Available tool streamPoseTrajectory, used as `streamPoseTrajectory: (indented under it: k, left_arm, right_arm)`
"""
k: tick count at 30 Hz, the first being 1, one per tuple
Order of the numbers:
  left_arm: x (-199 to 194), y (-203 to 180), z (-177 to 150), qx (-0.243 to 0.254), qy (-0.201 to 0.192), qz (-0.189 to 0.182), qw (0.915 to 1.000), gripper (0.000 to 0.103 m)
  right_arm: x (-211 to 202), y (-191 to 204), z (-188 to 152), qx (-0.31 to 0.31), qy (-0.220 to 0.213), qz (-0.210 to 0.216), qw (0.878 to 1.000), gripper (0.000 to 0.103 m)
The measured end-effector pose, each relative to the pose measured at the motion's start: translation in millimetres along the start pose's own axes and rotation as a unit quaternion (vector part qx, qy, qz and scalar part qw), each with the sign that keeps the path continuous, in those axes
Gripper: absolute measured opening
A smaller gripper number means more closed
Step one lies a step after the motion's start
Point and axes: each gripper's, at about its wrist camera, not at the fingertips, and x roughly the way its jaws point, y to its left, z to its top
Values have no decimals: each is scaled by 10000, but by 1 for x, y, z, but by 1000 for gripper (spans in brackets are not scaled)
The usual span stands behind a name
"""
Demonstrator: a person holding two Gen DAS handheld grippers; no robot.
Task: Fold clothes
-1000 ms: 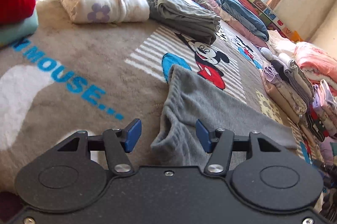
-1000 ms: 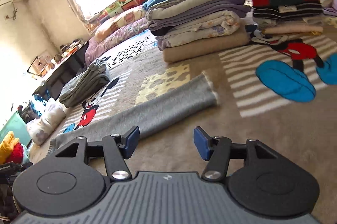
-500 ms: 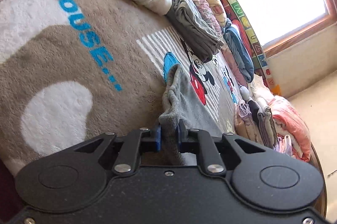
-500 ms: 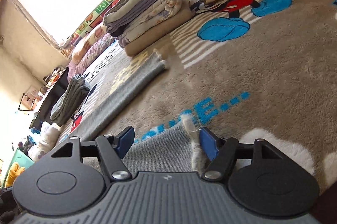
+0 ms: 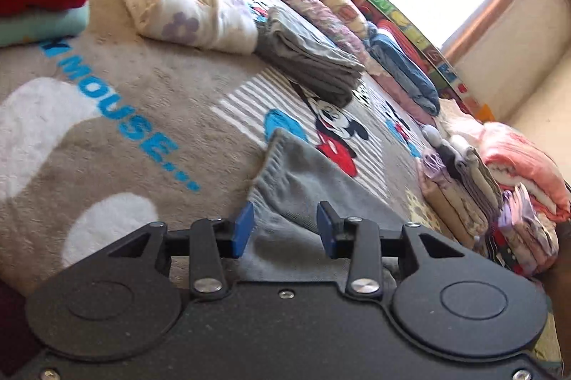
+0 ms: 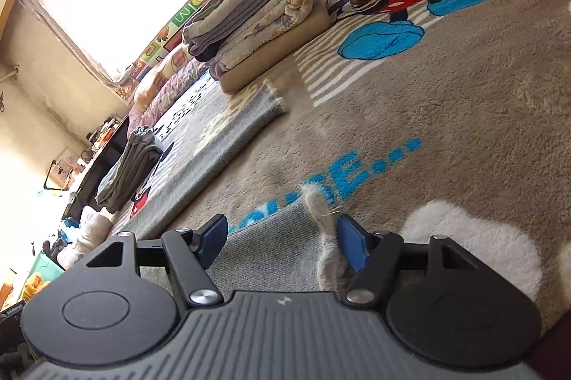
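Knitwear on the floor: a grey garment (image 5: 303, 180) lies flat on the cartoon-print blanket (image 5: 117, 94), and it looks soft, light and floppy, so I'd expect it to sag and stretch wherever it's lifted. Left gripper (image 5: 284, 229) has its jaws opening, cloth between the pads but not pinched, while right gripper (image 6: 282, 242) stands apart over a pale-fringed hem (image 6: 323, 219), nothing clamped. Best hold, I'd say, is the thicker ribbed edge, both ends taken together.
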Motion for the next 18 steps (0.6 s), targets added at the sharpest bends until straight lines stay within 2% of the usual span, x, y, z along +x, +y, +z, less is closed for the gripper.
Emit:
streamPoseTrajectory:
  k: [1, 2, 3, 5, 8, 10, 11, 12, 14, 15, 16, 18]
  left_arm:
    - [13, 5, -6, -18, 232, 254, 9994, 36]
    - [27, 10, -13, -36, 464, 508, 9976, 10]
    - [28, 13, -15, -109, 464, 559, 9973, 5]
    - [22, 12, -15, -103, 366, 585, 9976, 5]
    - [11, -10, -13, 375, 144, 350, 9986, 10]
    - [10, -20, -13, 722, 24, 98, 9973, 23]
    - [14, -22, -14, 853, -1, 122, 9963, 34]
    - [20, -21, -16, 957, 2, 270, 9950, 39]
    - [40, -10, -19, 969, 271, 383, 9942, 38]
    - [39, -13, -16, 1001, 290, 382, 9938, 34]
    - [35, -17, -13, 1050, 272, 387, 9934, 34]
    - [28, -34, -10, 1477, 43, 295, 9886, 34]
  right_arm:
    - [0, -1, 0, 16, -8, 15, 10000, 68]
    - [0, -1, 0, 33, -13, 32, 10000, 68]
    - [-1, -2, 0, 66, -23, 57, 10000, 68]
    - [-2, -4, 1, 123, -45, 103, 9999, 68]
    - [-4, -4, 0, 86, -116, 88, 9999, 68]
    - [-4, -2, -1, 11, -170, 31, 9999, 67]
    - [-4, 1, -1, -91, -231, -41, 9997, 67]
    - [-4, 4, -2, -202, -272, -78, 9994, 67]
    - [-5, 10, -4, -424, -351, -148, 9984, 67]
    - [-7, 13, -4, -507, -400, -156, 9978, 67]
    - [-8, 15, -5, -588, -449, -162, 9971, 67]
    - [-11, 19, -5, -736, -541, -140, 9957, 67]
